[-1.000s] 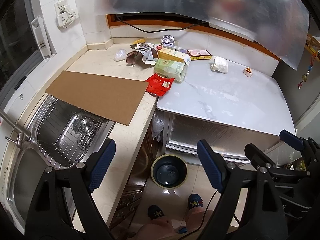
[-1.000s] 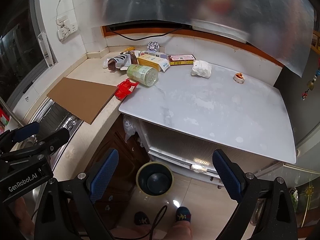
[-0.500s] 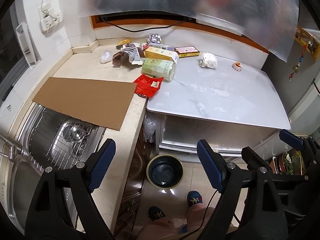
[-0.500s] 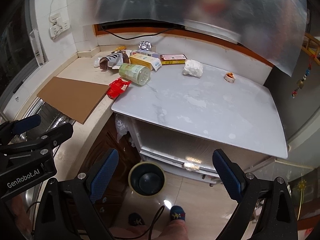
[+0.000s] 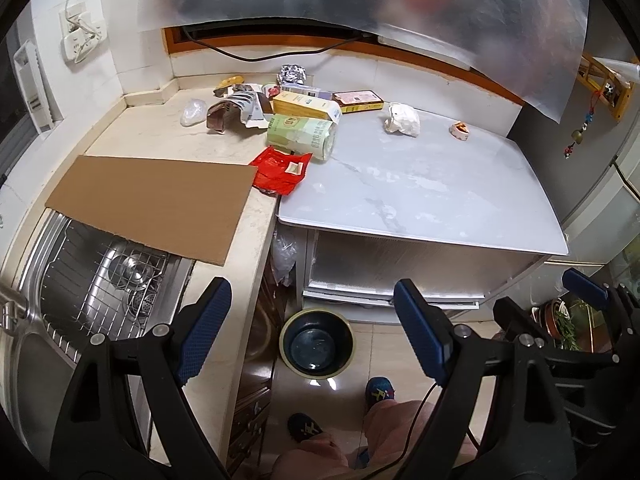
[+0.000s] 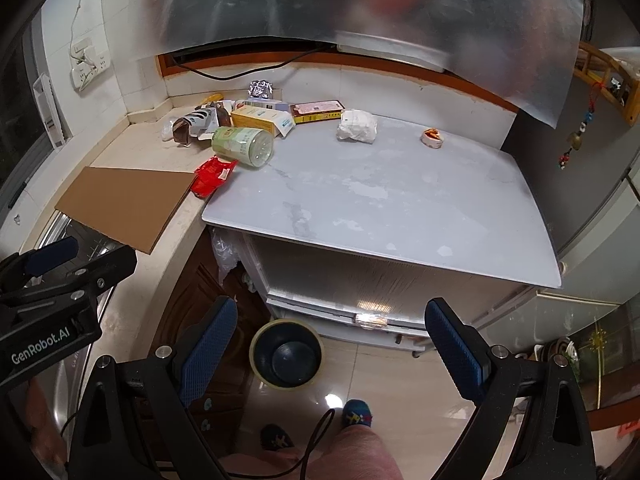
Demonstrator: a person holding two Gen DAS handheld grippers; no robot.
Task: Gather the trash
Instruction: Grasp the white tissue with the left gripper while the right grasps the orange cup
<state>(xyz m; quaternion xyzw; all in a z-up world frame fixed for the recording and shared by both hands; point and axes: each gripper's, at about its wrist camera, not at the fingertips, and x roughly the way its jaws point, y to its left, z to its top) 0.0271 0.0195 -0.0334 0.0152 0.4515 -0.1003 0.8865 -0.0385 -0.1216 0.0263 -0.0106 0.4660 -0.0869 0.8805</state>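
The white bench [image 5: 420, 184] fills the frame's centre, its trash heaped at the upper left. A flat cardboard sheet [image 5: 152, 204] lies left of it, long axis left to right, one corner overhanging the sink [image 5: 100, 280]. The green cylinder [image 6: 242, 146] lies on its side, clear end pointing lower right. A red wrapper [image 6: 212, 174] straddles the bench edge. Behind, boxes and foil overlap; their labels are unreadable. A crumpled white wad [image 6: 357, 126] sits apart at upper centre. The bin [image 5: 318, 342] stands on the floor, bottom centre. The left gripper [image 5: 312, 324] and right gripper [image 6: 332, 344] both hang with jaws wide, holding nothing.
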